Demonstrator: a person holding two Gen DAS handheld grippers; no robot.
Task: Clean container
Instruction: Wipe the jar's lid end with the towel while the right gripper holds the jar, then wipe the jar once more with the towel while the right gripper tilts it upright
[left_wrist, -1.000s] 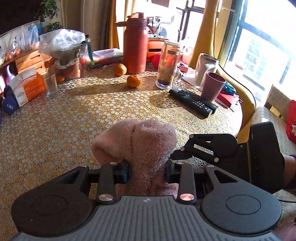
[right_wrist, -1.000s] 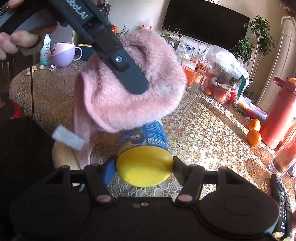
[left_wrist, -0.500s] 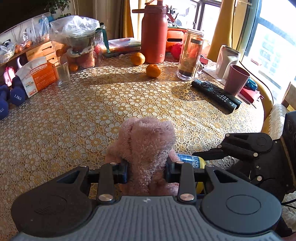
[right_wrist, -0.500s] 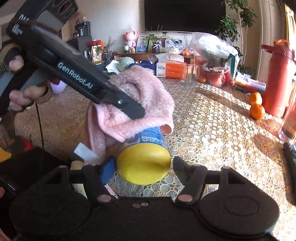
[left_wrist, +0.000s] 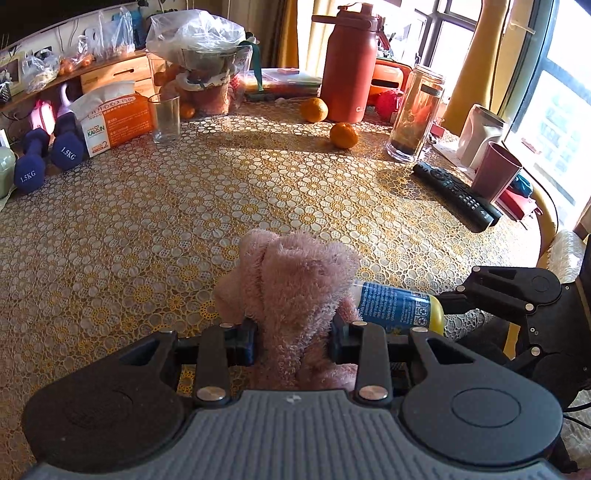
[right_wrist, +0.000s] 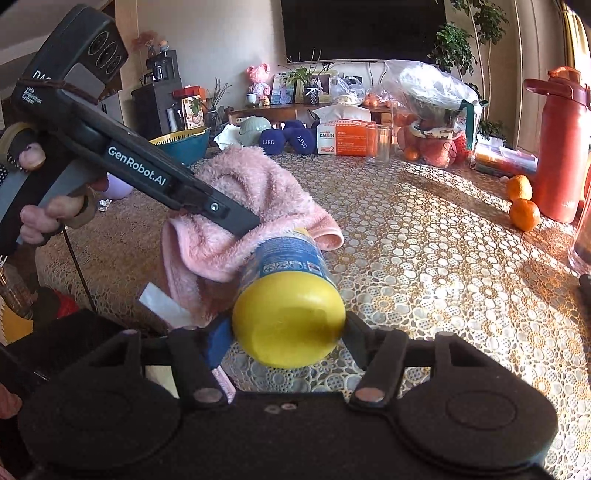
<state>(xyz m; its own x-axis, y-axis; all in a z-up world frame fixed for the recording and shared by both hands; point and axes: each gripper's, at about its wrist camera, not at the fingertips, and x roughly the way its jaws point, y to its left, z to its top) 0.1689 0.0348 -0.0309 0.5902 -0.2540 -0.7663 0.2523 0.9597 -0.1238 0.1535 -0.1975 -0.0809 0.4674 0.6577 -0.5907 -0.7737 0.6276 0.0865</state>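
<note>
A blue-labelled container (right_wrist: 291, 291) with a yellow base lies on its side, held above the table edge with my right gripper (right_wrist: 286, 332) shut on its yellow end. A fluffy pink cloth (left_wrist: 295, 291) is bunched in my left gripper (left_wrist: 293, 341), which is shut on it. In the right wrist view the pink cloth (right_wrist: 243, 206) drapes over the container's far end, and the left gripper's black finger (right_wrist: 225, 218) crosses it. In the left wrist view the container (left_wrist: 397, 306) pokes out to the right of the cloth, its far end hidden.
The round table (left_wrist: 184, 221) has a gold lace cover. At the back stand a red flask (left_wrist: 349, 62), two oranges (left_wrist: 343, 134), a glass jar (left_wrist: 415, 114), a glass (left_wrist: 164, 116), a tissue box (left_wrist: 114, 118), dumbbells (left_wrist: 48, 151). A remote (left_wrist: 456, 195) and a cup (left_wrist: 495, 173) sit right.
The cloth has slid from over the container's body toward its far end, uncovering more of the blue label. Both grippers have swung round, keeping hold of their objects.
</note>
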